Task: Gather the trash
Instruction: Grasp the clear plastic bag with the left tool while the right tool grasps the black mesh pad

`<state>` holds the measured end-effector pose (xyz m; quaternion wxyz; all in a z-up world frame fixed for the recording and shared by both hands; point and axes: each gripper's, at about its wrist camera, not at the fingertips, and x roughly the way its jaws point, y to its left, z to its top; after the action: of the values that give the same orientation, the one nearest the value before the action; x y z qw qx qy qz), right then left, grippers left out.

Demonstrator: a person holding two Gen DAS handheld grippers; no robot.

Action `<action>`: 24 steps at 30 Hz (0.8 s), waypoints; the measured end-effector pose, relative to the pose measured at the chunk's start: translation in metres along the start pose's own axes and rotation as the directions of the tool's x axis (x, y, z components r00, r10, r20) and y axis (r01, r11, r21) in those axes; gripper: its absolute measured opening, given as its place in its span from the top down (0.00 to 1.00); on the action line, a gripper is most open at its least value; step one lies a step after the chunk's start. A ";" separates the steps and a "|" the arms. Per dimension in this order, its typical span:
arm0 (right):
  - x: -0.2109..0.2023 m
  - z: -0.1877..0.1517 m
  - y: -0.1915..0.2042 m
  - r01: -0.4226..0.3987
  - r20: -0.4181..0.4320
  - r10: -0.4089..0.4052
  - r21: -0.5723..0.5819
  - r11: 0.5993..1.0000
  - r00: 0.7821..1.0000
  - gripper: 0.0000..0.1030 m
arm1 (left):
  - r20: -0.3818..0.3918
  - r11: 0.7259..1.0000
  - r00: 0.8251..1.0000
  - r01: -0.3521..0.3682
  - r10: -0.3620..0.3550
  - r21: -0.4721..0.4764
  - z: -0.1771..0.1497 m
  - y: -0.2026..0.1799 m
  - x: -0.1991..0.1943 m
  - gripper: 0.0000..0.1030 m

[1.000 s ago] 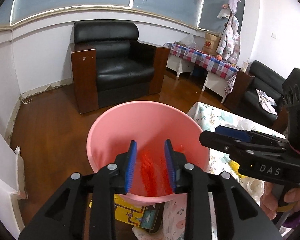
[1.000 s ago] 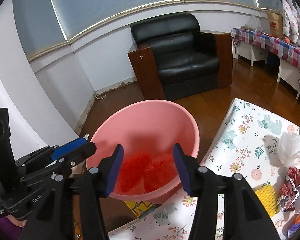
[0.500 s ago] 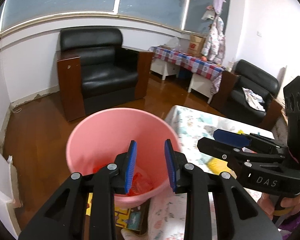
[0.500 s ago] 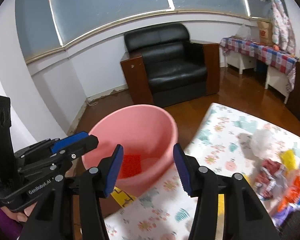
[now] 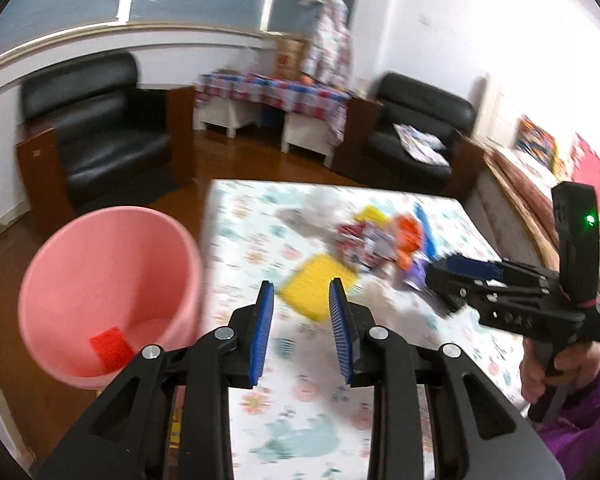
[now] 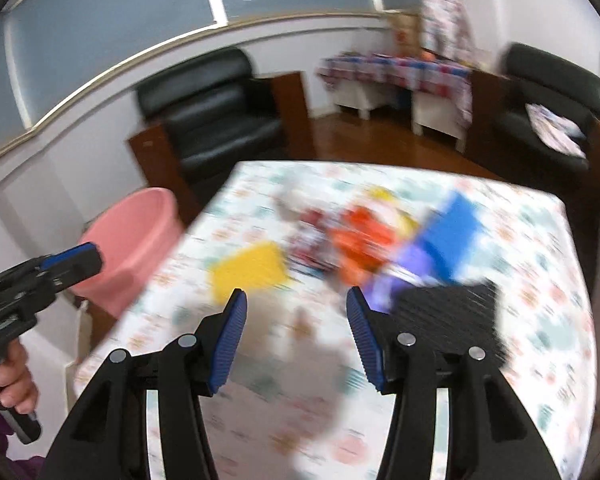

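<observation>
A pink bin stands on the floor left of the table, with a red scrap at its bottom; it also shows in the right wrist view. A pile of trash lies on the floral tablecloth: a yellow piece, an orange piece, a blue piece, a black piece. My left gripper is open and empty over the table's near left part. My right gripper is open and empty, above the table before the pile. Both views are blurred.
A black armchair stands behind the bin on the wooden floor. A second black armchair and a side table with a checked cloth stand at the back. The table's left edge runs beside the bin.
Both grippers have swung right, from over the pink bin to over the table and the trash pile. The red scrap that was between the left fingers now lies in the bin.
</observation>
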<state>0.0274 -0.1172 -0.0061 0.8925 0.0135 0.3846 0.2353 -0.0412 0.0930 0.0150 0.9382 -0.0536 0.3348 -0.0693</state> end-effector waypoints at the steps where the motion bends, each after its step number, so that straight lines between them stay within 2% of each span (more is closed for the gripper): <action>1: -0.003 -0.004 -0.012 0.024 -0.007 -0.024 0.019 1.000 1.000 0.49 | -0.011 1.000 1.000 0.014 -0.014 0.013 -0.004 -0.006 0.004 0.72; 5: -0.006 -0.015 -0.037 0.070 -0.028 -0.069 0.056 0.996 0.997 0.43 | -0.078 0.995 0.994 0.077 -0.072 0.062 -0.007 -0.030 0.023 0.72; 7: -0.005 -0.017 -0.042 0.085 -0.040 -0.083 0.056 0.995 0.996 0.42 | -0.110 0.993 0.991 0.088 -0.078 0.084 -0.011 -0.038 0.032 0.72; 11: -0.002 -0.024 -0.051 0.100 -0.056 -0.097 0.065 0.993 0.994 0.42 | -0.152 0.990 0.986 0.084 -0.067 0.110 -0.015 -0.048 0.048 0.72; 13: 0.000 -0.025 -0.057 0.107 -0.061 -0.102 0.085 0.991 0.993 0.42 | -0.163 0.988 0.986 0.053 -0.030 0.142 -0.016 -0.054 0.059 0.72; 18: -0.003 -0.030 -0.076 0.129 -0.069 -0.121 0.135 0.982 0.990 0.39 | -0.226 0.985 0.974 0.045 -0.007 0.165 -0.027 -0.058 0.075 0.72; 24: 0.001 -0.035 -0.097 0.144 -0.096 -0.127 0.205 0.968 0.987 0.37 | -0.234 0.981 0.971 -0.002 0.047 0.192 -0.037 -0.053 0.083 0.72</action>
<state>0.0437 -0.2084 -0.0512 0.8835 0.0723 0.4437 0.1317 -0.0066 0.0251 -0.0575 0.8931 0.0493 0.4368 -0.0953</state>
